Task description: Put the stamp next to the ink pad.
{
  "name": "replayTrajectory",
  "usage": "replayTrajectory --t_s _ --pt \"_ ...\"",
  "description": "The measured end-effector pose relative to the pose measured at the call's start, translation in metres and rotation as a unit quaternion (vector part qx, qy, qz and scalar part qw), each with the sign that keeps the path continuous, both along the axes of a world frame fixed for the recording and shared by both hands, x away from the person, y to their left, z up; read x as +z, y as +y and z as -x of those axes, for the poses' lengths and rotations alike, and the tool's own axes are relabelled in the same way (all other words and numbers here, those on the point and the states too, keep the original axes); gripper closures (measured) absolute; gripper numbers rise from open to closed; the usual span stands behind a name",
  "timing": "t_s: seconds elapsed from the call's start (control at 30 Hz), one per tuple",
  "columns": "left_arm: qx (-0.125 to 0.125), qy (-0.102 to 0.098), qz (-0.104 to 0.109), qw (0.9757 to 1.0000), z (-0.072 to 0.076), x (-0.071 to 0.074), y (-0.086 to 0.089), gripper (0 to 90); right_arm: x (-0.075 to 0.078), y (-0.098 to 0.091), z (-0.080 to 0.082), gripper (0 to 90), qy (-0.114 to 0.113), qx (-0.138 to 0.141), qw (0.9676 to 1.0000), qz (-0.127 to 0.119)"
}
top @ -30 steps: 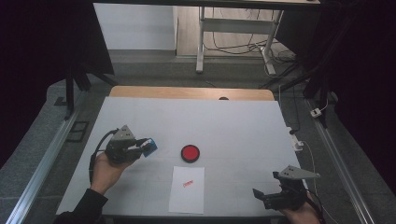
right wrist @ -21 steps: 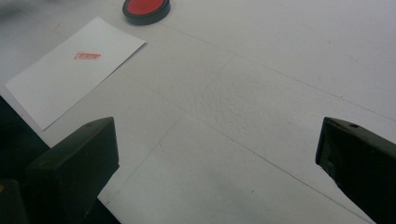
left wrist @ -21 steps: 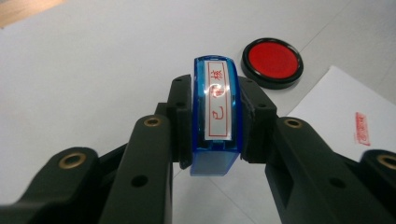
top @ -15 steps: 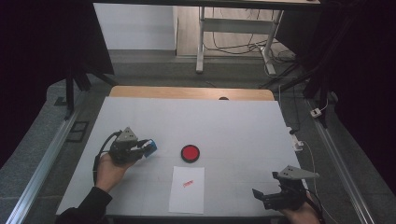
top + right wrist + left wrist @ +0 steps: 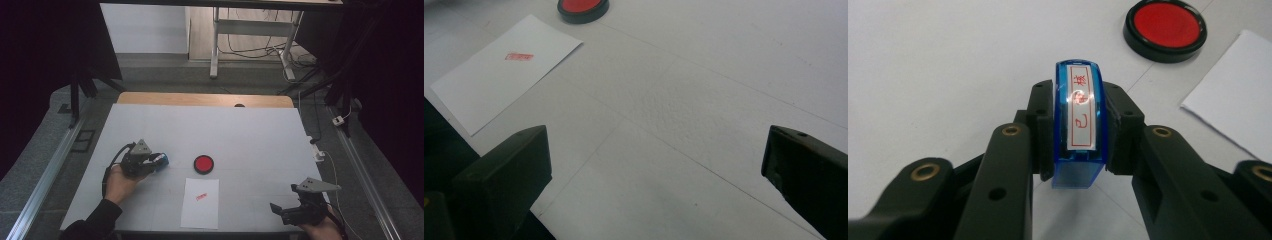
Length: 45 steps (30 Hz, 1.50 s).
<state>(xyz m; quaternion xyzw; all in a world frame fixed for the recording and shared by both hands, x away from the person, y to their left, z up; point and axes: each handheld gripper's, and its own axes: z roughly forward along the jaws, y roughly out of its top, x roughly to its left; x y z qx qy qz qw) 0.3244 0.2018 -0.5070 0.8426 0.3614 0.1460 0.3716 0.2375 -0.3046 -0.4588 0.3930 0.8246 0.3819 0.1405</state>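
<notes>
The left gripper (image 5: 159,161) clamps a translucent blue plastic stamp (image 5: 1078,120), its long axis pointing toward 3 o'clock at the round red ink pad (image 5: 203,163); the right gripper (image 5: 276,209) gapes wide, holding nothing.

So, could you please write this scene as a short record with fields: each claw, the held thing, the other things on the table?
left claw: shut on the blue stamp, low over the table's left part
blue stamp: clear blue body, red characters on its label, clamped between the jaws
right claw: open, nothing between the jaws, at the table's near right corner
ink pad: round, red in a black case, lid off
paper sheet: white, near the front edge, bears one red stamp print
table: white top
</notes>
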Motion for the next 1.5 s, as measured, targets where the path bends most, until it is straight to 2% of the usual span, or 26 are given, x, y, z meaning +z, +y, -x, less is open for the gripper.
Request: replayTrajectory --t_s 0.23,0.53,0.63,0.73,0.93,1.13,1.3,1.37,1.5 --pt "-0.006 0.024 0.004 0.9997 -0.004 -0.009 0.002 69.2 0.0 0.0 0.0 0.1 0.0 0.001 1.0 0.001" --pt "-0.002 0.029 0.002 0.9996 -0.005 -0.009 0.002 66.6 0.0 0.001 0.0 0.2 0.001 0.003 1.0 0.003" --pt "0.004 0.03 0.01 0.9995 -0.005 -0.007 0.003 64.0 0.0 0.001 0.0 0.2 0.001 0.003 1.0 0.003" --pt "0.016 0.037 0.029 0.9988 -0.006 -0.005 0.006 57.5 0.0 0.001 0.0 0.2 0.001 0.003 1.0 0.003" --pt "0.024 0.034 0.054 0.9977 -0.004 0.002 0.007 45.2 0.0 0.001 0.0 0.2 0.001 0.004 1.0 0.003" --pt "0.015 0.031 0.051 0.9981 -0.001 0.01 0.006 34.8 0.0 0.001 0.0 0.2 0.002 0.005 1.0 0.003" --pt "0.011 0.031 0.073 0.9968 0.006 0.02 0.006 23.9 0.0 0.001 0.0 0.2 0.003 0.006 1.0 0.002" --pt "0.011 0.03 0.071 0.997 0.009 0.023 0.005 17.3 0.0 0.001 0.0 0.2 0.003 0.006 1.0 0.002" --pt "0.0 0.035 0.069 0.997 0.015 0.028 0.003 9.7 0.0 0.001 0.0 0.2 0.002 0.008 1.0 0.002"
